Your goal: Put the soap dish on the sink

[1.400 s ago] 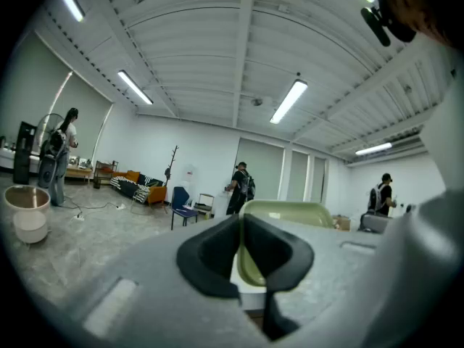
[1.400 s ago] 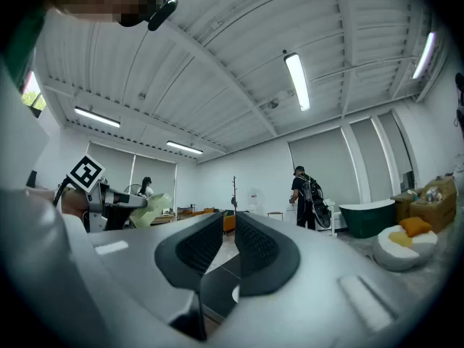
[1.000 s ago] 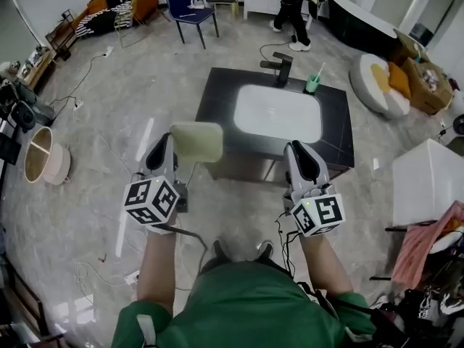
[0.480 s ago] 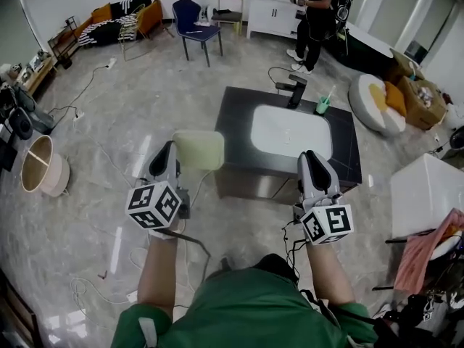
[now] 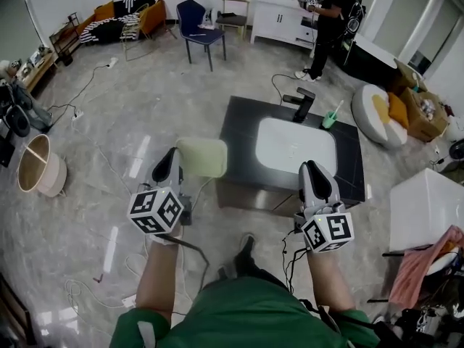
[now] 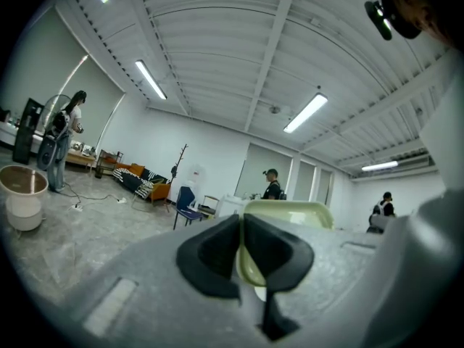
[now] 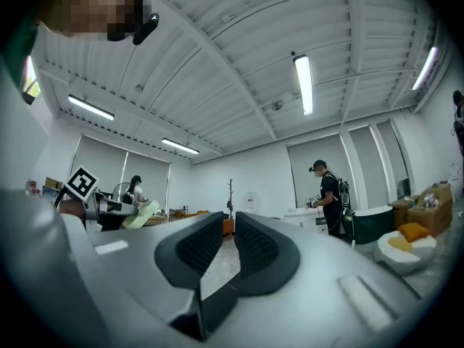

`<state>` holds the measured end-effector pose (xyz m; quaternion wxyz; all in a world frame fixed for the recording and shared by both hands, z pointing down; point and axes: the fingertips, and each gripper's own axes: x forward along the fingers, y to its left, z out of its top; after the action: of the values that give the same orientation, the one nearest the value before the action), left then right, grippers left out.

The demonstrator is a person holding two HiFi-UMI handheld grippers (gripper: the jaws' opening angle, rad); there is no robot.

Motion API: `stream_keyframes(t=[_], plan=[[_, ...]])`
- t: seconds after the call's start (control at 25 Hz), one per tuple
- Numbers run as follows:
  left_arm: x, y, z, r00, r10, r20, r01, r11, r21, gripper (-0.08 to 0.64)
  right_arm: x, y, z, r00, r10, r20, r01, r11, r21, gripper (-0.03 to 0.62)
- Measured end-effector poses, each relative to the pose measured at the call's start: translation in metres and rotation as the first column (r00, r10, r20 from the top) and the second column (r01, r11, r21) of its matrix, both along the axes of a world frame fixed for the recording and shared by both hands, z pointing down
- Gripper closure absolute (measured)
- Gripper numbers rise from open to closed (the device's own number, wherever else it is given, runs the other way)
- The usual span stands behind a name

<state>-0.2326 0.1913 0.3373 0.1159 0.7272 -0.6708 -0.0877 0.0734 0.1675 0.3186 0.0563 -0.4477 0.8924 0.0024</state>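
Head view shows the pale green plastic soap dish point(image 5: 202, 157) left of the middle, pinched by its edge in the left gripper point(image 5: 176, 167). It overlaps the left edge of the black stone counter point(image 5: 239, 133). The white sink bowl point(image 5: 296, 145) sits in that counter, with a black tap point(image 5: 303, 104) and a green cup point(image 5: 330, 119) above it. The right gripper point(image 5: 317, 174) holds nothing, its jaws close together, at the counter's lower edge.
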Motion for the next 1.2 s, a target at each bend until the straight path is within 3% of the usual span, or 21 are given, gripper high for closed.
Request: stream_keyframes(t=[0.28,0.56,0.8,1.2], plan=[[-0.013,-0.059,0.001,0.998,-0.062,0.026,0.063,0.998,-0.022,0.543,-0.026,-0.085,0.018,0.995,-0.092,0.027,0.093,0.995,-0.046,0.541],[0.0,-0.124,0.001,0.994,-0.1,0.054,0.103,0.994,-0.049,0.543,-0.028,-0.172,0.024,0.986,-0.15,0.078,0.156,0.984,-0.081,0.543],[0.016,-0.159,-0.012,0.99,-0.12,0.079,0.124,0.991,-0.042,0.543,-0.016,-0.209,0.013,0.98,-0.177,0.096,0.184,0.981,-0.067,0.543],[0.047,-0.211,-0.022,0.992,-0.071,0.104,0.075,0.997,-0.032,0.543,0.016,-0.249,0.004,0.983,-0.137,0.118,0.144,0.988,-0.051,0.543]])
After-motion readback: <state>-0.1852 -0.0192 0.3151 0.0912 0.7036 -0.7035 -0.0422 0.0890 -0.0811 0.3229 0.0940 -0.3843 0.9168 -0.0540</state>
